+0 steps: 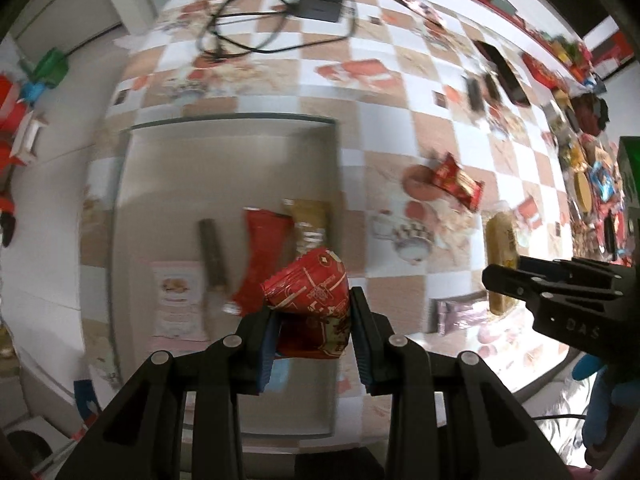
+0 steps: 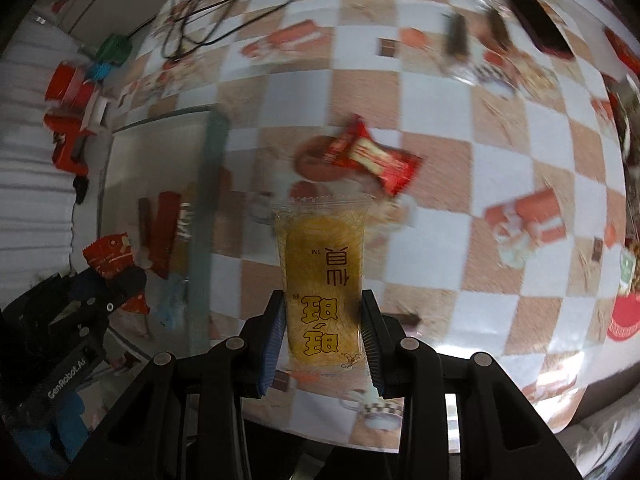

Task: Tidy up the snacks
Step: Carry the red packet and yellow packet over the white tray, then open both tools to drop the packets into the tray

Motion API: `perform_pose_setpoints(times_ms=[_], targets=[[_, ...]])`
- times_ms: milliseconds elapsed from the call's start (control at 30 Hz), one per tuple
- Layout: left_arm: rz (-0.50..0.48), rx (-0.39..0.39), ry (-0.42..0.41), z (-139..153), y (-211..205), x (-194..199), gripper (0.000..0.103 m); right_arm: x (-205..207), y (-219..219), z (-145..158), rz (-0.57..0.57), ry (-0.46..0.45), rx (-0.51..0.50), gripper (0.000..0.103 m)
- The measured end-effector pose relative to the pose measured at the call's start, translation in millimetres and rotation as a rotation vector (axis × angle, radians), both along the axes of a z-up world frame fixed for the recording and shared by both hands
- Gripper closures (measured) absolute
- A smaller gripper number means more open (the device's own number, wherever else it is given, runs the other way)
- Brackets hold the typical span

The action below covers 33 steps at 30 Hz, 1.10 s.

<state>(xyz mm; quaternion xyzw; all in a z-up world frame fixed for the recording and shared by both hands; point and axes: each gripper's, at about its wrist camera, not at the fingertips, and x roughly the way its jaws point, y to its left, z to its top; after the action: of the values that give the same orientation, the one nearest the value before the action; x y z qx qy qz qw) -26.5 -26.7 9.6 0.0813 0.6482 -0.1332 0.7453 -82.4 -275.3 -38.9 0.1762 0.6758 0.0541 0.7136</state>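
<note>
Left gripper point(image 1: 314, 334) clamps red packet point(image 1: 310, 292) over tray point(image 1: 224, 168); right gripper point(image 2: 323, 338) clamps yellow packet point(image 2: 322, 280); red bar point(image 2: 370, 158) beyond.

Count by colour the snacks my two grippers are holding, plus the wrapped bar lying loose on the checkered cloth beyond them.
Red: 2, the red packet in the left gripper and the red bar on the cloth
Yellow: 1, the yellow packet in the right gripper
Total: 3
</note>
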Motion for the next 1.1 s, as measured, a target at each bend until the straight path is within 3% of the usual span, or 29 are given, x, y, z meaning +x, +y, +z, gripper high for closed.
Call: perform_pose_setpoints(times_ms=[400, 1100], targets=[[0.107, 0.024, -0.004, -7.6, 56.2, 24.5, 0.067, 43.0, 77.9, 15.5, 0.152, -0.035, -0.015, 0.065], [0.144, 0.032, 0.060, -35.1, 80.0, 36.2, 0.067, 87.9, 158.9, 3.0, 0.264, -0.007, -0.013, 0.065]])
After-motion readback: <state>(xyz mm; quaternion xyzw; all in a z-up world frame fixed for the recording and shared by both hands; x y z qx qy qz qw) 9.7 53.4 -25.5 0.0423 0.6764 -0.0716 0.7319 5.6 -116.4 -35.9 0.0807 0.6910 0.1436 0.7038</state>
